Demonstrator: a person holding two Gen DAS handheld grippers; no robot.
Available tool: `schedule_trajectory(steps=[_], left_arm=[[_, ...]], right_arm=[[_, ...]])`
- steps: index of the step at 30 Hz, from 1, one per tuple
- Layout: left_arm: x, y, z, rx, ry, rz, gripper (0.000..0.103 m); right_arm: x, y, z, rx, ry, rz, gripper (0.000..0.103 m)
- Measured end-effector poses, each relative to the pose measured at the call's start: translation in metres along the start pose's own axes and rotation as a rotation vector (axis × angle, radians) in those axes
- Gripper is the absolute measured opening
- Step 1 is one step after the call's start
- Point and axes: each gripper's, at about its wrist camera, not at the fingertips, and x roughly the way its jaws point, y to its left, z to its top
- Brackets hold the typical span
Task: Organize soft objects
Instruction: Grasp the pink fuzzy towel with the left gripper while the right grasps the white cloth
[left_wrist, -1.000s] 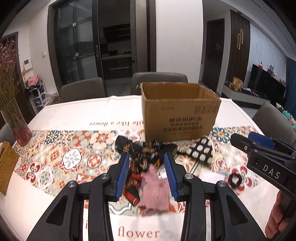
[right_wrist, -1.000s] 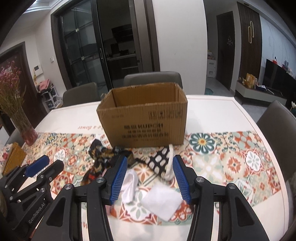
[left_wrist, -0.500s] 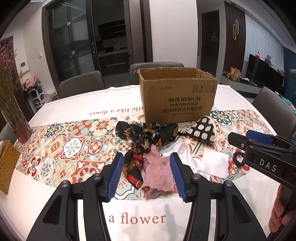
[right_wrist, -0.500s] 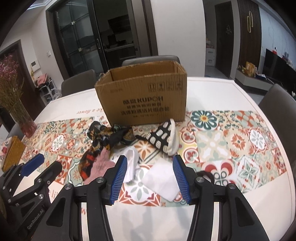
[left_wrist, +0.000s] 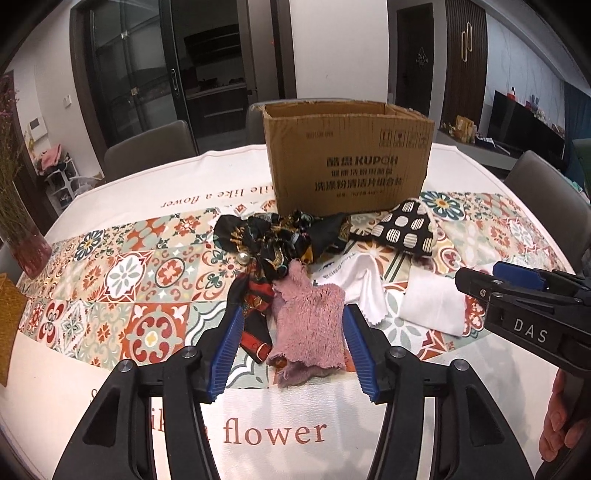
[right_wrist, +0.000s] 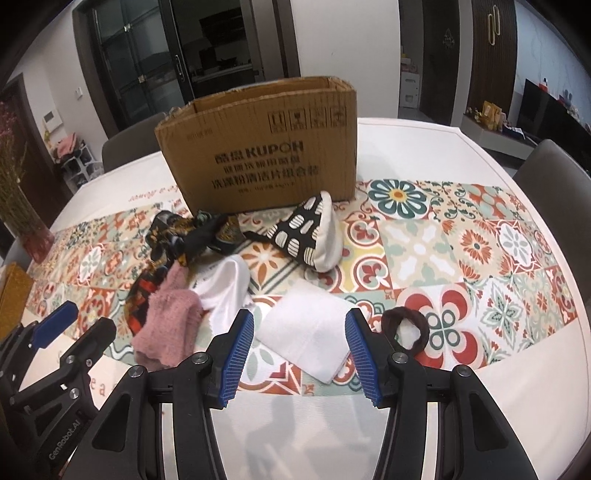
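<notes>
Since a second ago both views have drawn closer to the table, so we have come down over the pile and the reach looks almost done. Our left gripper, narrower a second ago, now stands spread with the fuzzy pink knitted sock between its blue pads, not yet pinched. Our right gripper is opening its jaws around the folded white cloth, which lies between them, untouched as far as we can tell.

At twelve o'clock from both stands the open brown cardboard box, empty-handed work so far: every soft piece is still on the patterned tablecloth. The black printed silk scarf lies at eleven o'clock from the sock.

The box reads "KUPOH" over Chinese lines; the cloth shows "flower"; the right gripper's side says "DAS", the left's "GenRobot.AI".
</notes>
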Motion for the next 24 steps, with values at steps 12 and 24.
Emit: schedule_trajectory(steps=[12, 24], left_arm=[[0.034, -0.003, -0.008, -0.004, 0.044, -0.013, 0.055], [0.063, -0.006, -0.014, -0.002, 0.085, -0.015, 0.055]], right_arm=[[0.032, -0.003, -0.007, -0.011, 0.038, -0.017, 0.061], [0.059, -0.005, -0.012, -0.037, 0.070, -0.050, 0.061]])
